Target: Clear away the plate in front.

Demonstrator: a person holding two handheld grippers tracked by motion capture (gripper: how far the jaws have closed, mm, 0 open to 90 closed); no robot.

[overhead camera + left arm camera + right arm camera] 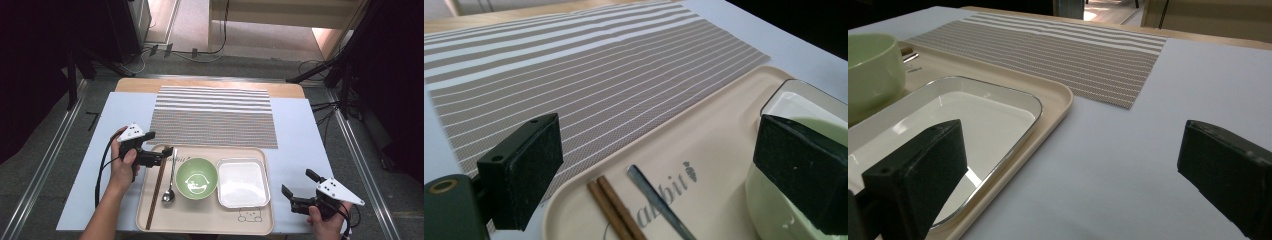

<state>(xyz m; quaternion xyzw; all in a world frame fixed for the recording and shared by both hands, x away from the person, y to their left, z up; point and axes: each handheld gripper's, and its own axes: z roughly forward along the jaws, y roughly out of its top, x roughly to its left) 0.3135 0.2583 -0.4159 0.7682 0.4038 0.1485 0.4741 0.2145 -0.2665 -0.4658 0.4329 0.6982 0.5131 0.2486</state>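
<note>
A beige tray point(210, 220) holds brown chopsticks point(156, 192), a metal spoon point(171, 180), a green bowl point(196, 178) and a white square plate point(242, 182). My left gripper point(160, 143) hovers open over the tray's far left corner. In the left gripper view its jaws point(659, 165) stand wide apart above the chopstick tips point(616, 207) and the spoon handle point(659, 202), with the bowl point(769, 210) under the right jaw. My right gripper point(299, 183) is open and empty over the bare table, right of the tray. Its view shows the plate point(963, 120) and the bowl point(870, 70).
A striped brown-and-white placemat point(215, 115) lies flat just beyond the tray, with nothing on it. The pale blue table top point(300, 130) runs bare on both sides of the tray. Cables and stands sit on the floor past the far edge.
</note>
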